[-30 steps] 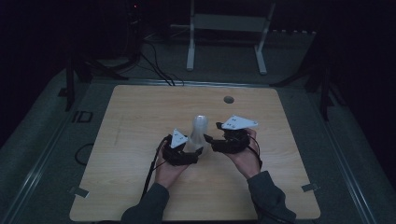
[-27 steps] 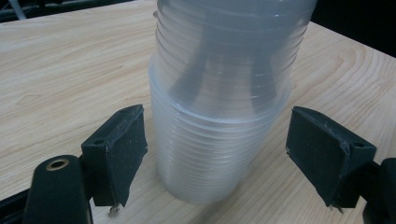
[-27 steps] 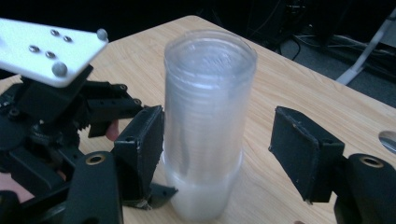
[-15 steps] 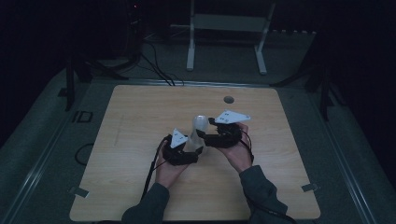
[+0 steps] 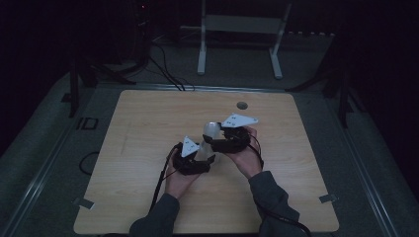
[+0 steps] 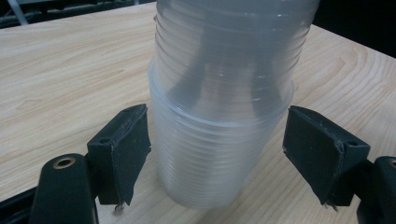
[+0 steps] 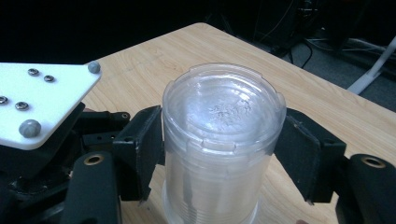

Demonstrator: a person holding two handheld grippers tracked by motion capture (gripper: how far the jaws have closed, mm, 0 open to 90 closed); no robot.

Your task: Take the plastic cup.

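So basically the big wooden table (image 5: 148,148) takes up the middle of the high view, and dead centre of it sits a stack of clear ribbed plastic cups (image 5: 211,132), upside down with the bases pointing up, looks like the upper bunch is being worked loose from the lower one. That's my guess for why each hand takes a different level: the left gripper (image 6: 215,154) is down low around the bottom cup, near the tabletop, probably to pin it, while the right gripper (image 7: 219,144) sits higher around the top of the stack to lift or twist. Left gripper's jaws have just been closing, with the stack between them; in the left gripper view the left-hand pad is touching or nearly touching the cup wall, but the right-hand pad clearly has a gap, so no real grip yet. Right gripper's pads hug both sides of the upper cup in its own view, looks clamped on. Small dark round thing (image 5: 241,105) sits near the table's far edge.
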